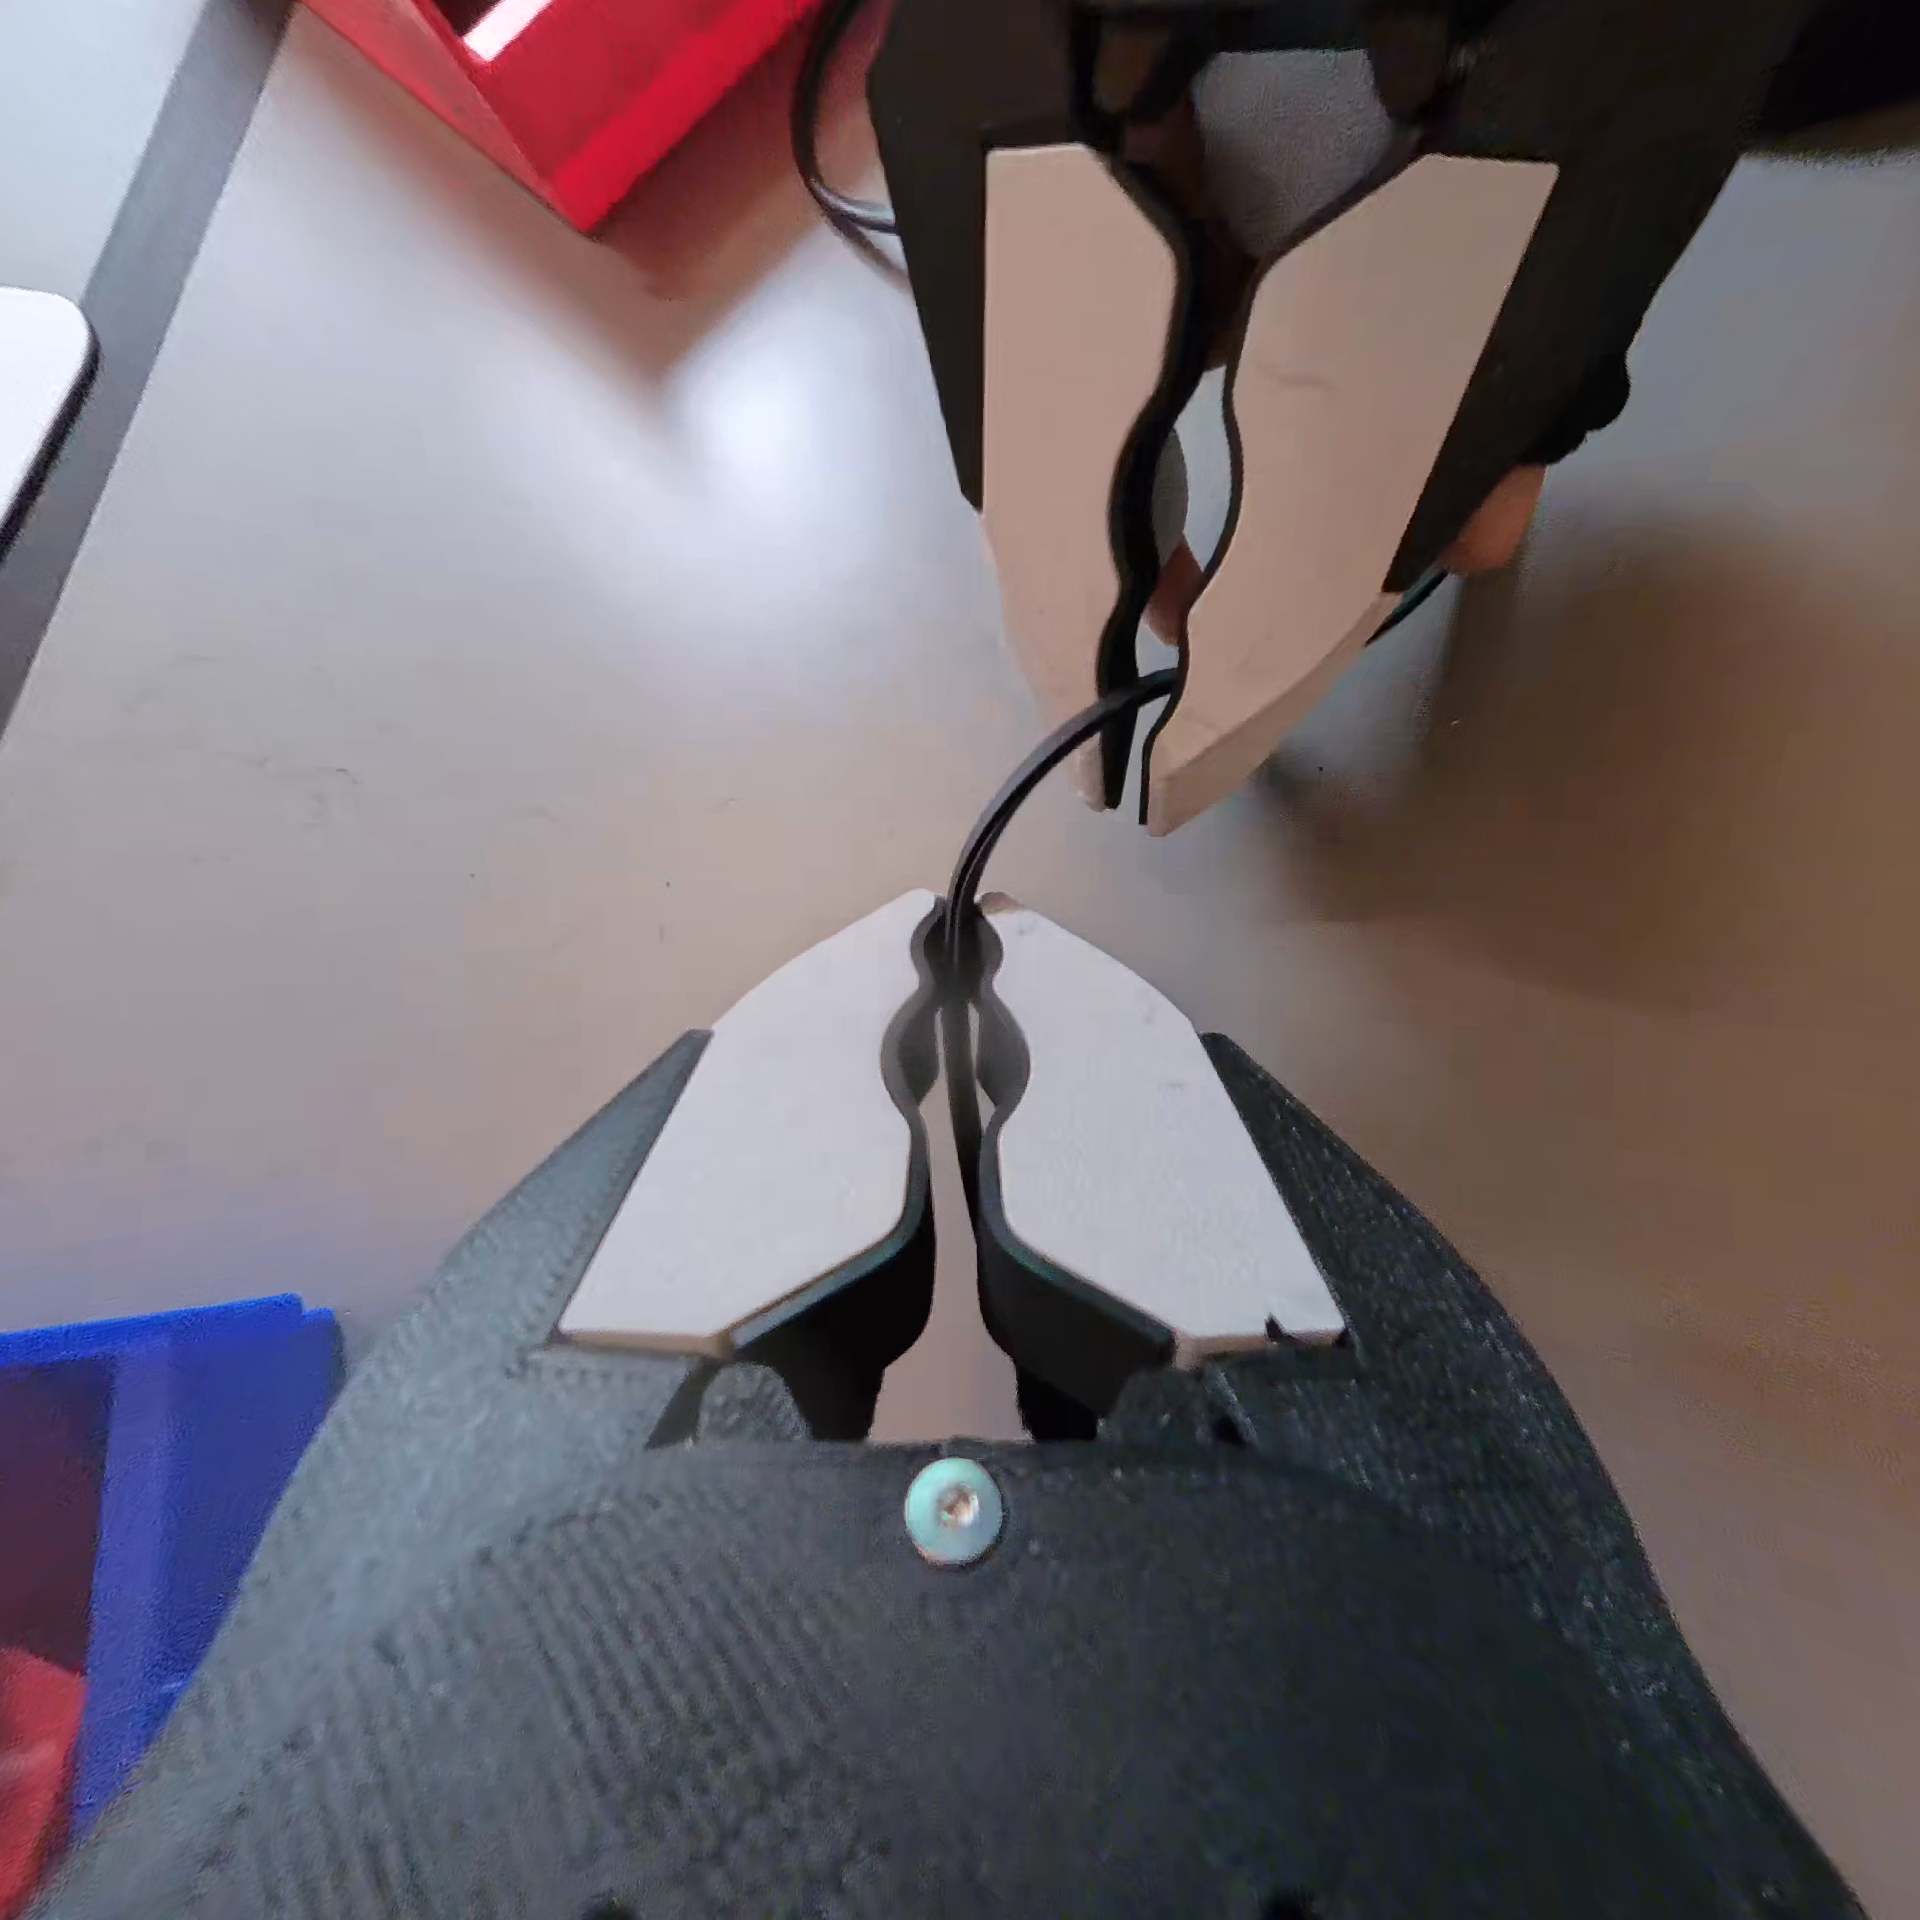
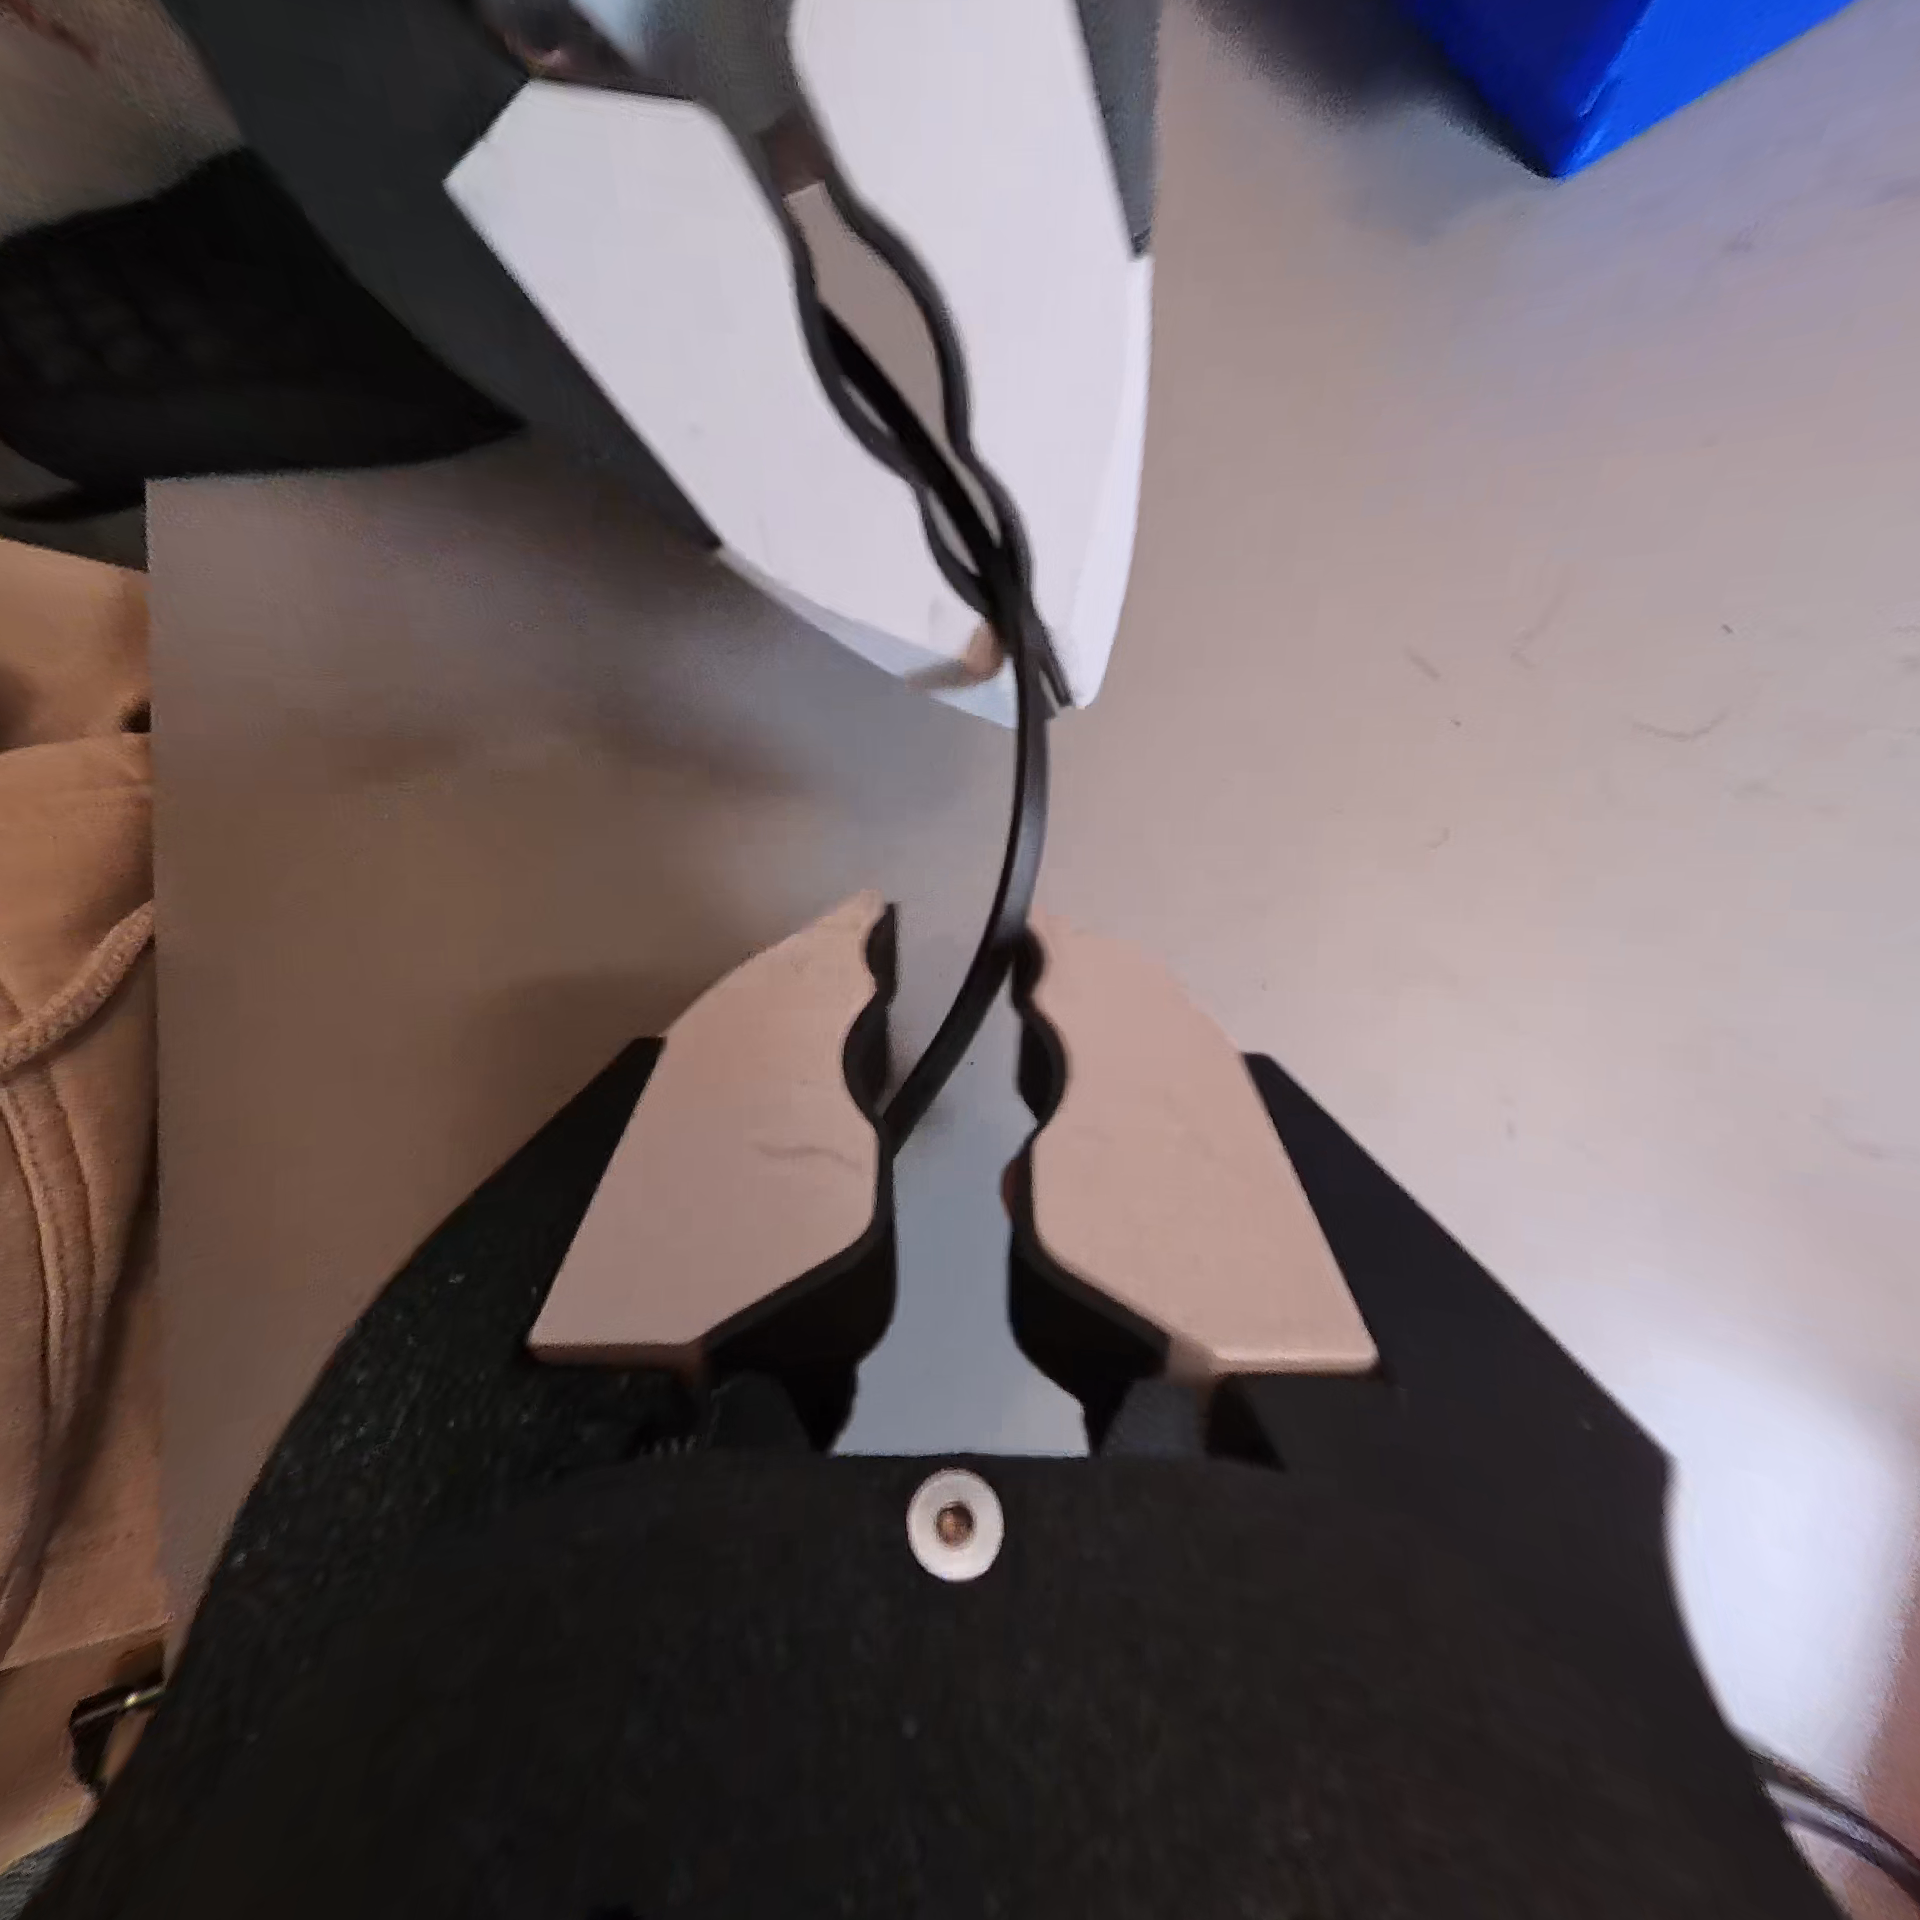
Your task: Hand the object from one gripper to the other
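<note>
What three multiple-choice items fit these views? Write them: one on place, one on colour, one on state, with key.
1. In the left wrist view, the red box sits: A top left; B bottom right; C centre.
2. The strip is: A yellow; B black; C green.
3. The right gripper is: A shut on a box; B out of view; C open.
Key: A, upper left corner; B, black in both views; C, its fingers stand apart around the strip that the left gripper clamps.
</note>
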The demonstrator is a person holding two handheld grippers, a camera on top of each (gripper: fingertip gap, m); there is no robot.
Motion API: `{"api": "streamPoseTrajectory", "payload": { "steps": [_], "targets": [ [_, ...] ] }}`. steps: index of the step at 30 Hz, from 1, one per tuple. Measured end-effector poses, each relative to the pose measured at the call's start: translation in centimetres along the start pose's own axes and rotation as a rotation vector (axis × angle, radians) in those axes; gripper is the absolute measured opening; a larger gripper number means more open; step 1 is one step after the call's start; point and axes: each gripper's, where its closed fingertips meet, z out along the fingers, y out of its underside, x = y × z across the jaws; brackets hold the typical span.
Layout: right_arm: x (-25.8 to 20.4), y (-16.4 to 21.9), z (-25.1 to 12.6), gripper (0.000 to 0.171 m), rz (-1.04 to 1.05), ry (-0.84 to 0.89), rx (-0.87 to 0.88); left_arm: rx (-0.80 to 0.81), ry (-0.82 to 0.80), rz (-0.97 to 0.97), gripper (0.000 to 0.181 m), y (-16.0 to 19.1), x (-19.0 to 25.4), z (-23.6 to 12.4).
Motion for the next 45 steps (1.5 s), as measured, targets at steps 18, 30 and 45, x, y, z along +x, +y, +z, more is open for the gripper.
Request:
{"api": "streamPoseTrajectory", "payload": {
  "steps": [18, 30, 45],
  "targets": [
    [0.9, -1.0, 0.6, 0.001, -0.498, 0.285, -0.055, -0.014, 0.367, 0.000, 0.022, -0.3, 3.1, -1.5],
    [0.6, -1.6, -1.4, 0.006, -0.322, 0.096, 0.162, 0.126, 0.286, -0.042, 0.006, -0.8, 0.9, -2.8],
    [0.4, -1.2, -0.7, 0.004, -0.351, 0.197, -0.008, -0.076, 0.201, 0.038, 0.015, -0.8, 2.3, -1.3]
  ]
}}
